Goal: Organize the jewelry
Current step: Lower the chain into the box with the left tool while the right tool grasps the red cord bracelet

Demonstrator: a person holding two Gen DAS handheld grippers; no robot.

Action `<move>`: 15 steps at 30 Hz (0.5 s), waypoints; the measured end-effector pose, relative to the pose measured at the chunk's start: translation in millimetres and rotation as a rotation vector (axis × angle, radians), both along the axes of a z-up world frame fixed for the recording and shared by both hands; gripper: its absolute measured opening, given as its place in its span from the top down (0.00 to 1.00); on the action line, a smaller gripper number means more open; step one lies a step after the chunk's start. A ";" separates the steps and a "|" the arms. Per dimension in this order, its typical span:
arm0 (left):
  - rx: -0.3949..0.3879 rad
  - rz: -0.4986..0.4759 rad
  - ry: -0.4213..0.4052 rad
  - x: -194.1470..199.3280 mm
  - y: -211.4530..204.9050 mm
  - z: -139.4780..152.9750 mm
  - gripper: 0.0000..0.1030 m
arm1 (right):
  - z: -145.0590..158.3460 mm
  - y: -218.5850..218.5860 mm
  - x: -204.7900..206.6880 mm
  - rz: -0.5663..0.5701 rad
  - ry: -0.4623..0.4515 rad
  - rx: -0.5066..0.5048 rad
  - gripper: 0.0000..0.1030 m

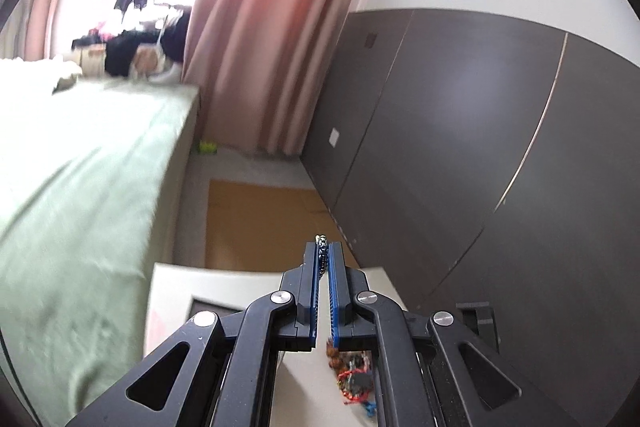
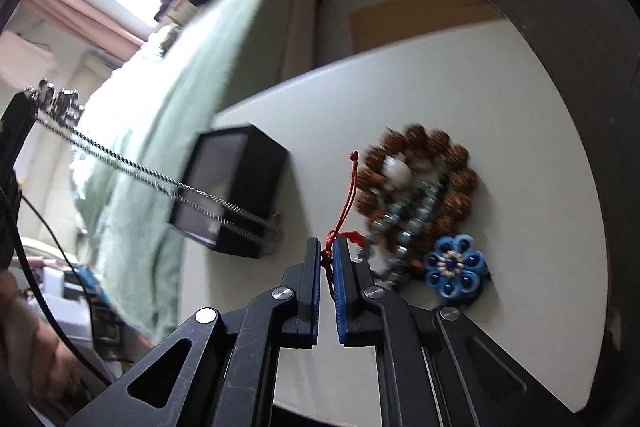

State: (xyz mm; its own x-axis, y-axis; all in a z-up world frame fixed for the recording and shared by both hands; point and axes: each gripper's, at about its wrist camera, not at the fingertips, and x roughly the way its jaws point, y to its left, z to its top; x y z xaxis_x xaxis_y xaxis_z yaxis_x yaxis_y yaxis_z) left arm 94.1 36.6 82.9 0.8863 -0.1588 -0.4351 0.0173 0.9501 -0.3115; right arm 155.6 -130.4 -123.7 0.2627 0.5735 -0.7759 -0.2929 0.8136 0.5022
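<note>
Twisted silver metal chain (image 2: 132, 167) is strung taut in the air from the left gripper (image 1: 324, 255) down to the open black square box (image 2: 236, 187), its lower end bunched at the box's near rim. Left jaws nearly closed, pinching the chain's top end; a few links poke out past the tips. In the right view that end shows as chunky silver links at the upper left.

Red knotted cord (image 2: 342, 211) runs from a small knot above, down between the right gripper (image 2: 327, 255) tips. Right jaws nearly closed on the cord, narrow gap left.

Rest of the pile sits on the white bench (image 2: 440, 75), just right of the cord, toward the bench's right edge: brown carved-bead bracelet (image 2: 452, 179) with a white bead, grey metallic bead strand (image 2: 412, 219) lying across it, and a blue woven flower ornament (image 2: 454, 265) touching the strand's near side. Box stands near the bench's left edge, apart from the pile.

Beyond the bench: green-covered bed (image 1: 80, 167), pink curtains (image 1: 272, 27), dark grey wardrobe panels (image 1: 480, 147).
</note>
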 end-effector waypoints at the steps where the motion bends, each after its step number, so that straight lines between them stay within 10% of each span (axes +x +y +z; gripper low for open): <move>1: 0.017 0.005 -0.013 -1.2 -0.4 9.8 0.96 | 2.9 -0.5 -0.7 0.003 -0.007 0.014 0.92; 15: 0.172 0.061 -0.135 -9.5 2.5 100.9 0.96 | 23.4 -9.8 -8.8 -0.008 -0.016 0.136 0.92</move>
State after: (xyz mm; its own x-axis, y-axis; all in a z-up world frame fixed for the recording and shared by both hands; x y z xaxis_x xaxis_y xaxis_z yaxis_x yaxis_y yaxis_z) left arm 84.6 39.1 183.8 0.9441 -0.0369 -0.3275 -0.0111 0.9896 -0.1437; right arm 146.8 -140.2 -100.3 0.2796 0.6707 -0.6870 -0.2957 0.7409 0.6030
